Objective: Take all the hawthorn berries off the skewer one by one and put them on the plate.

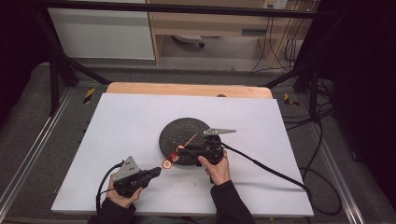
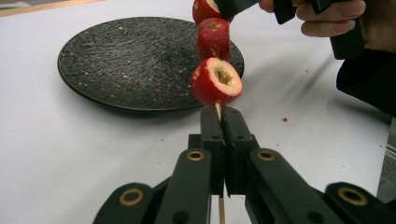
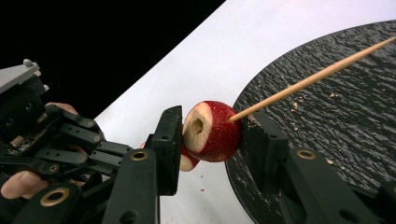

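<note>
A thin wooden skewer [image 3: 313,79] carries three red cored fruit pieces. My left gripper [image 2: 220,114] is shut on the skewer's bare lower end [image 2: 218,109], just below the lowest piece [image 2: 216,81]. A second piece [image 2: 213,37] sits above that one. The top piece [image 3: 212,130] lies between the pads of my right gripper [image 3: 212,135], which press on both of its sides. The skewer's pointed end sticks out past it over the black round plate [image 1: 187,128]. In the high view the left gripper [image 1: 156,171] sits at the front left and the right gripper [image 1: 180,149] at the plate's front edge.
The plate [image 2: 130,60] is bare except for crumbs. It rests on a white board [image 1: 130,130] that covers the wooden table. Cables trail from both grippers toward the front and right. Small red crumbs lie on the board near the plate.
</note>
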